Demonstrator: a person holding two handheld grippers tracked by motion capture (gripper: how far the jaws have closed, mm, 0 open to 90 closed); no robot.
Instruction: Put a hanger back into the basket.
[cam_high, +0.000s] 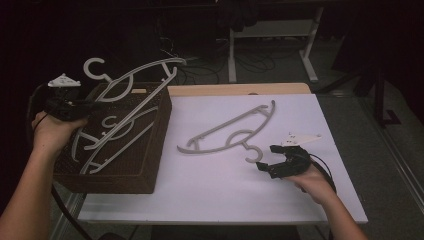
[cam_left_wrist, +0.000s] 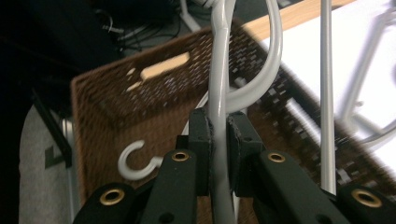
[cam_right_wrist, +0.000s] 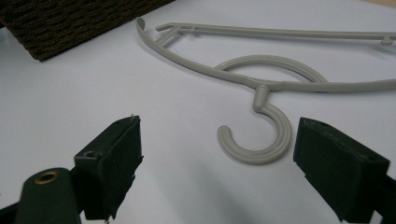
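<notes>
The left gripper (cam_high: 75, 107) is at about 9 o'clock in the high view, held by the person's left hand (cam_high: 50, 132) beside the brown woven basket (cam_high: 120, 175). Its jaws are pressed together on the thin bar of a grey hanger (cam_high: 137, 80), and in the left gripper view the pads pinch this raised hanger (cam_left_wrist: 219, 70) from both sides. The hanger is lifted above the basket, with its hook at about 11 o'clock and its far end pointing to 12 o'clock. More grey hangers (cam_high: 107, 140) lie inside the basket, and one hook (cam_left_wrist: 135, 161) of them is seen on the basket floor in the left gripper view. The right gripper (cam_high: 272, 157) is at about 4 o'clock on the white desk (cam_high: 210, 200), and its jaws are spread wide with nothing between the pads. A second hanger (cam_high: 227, 132) lies flat near the centre of the desk, its hook (cam_right_wrist: 257, 137) just in front of the open right gripper (cam_right_wrist: 217, 163), nearer to the jaw at 3 o'clock, not touching it as far as I can see.
</notes>
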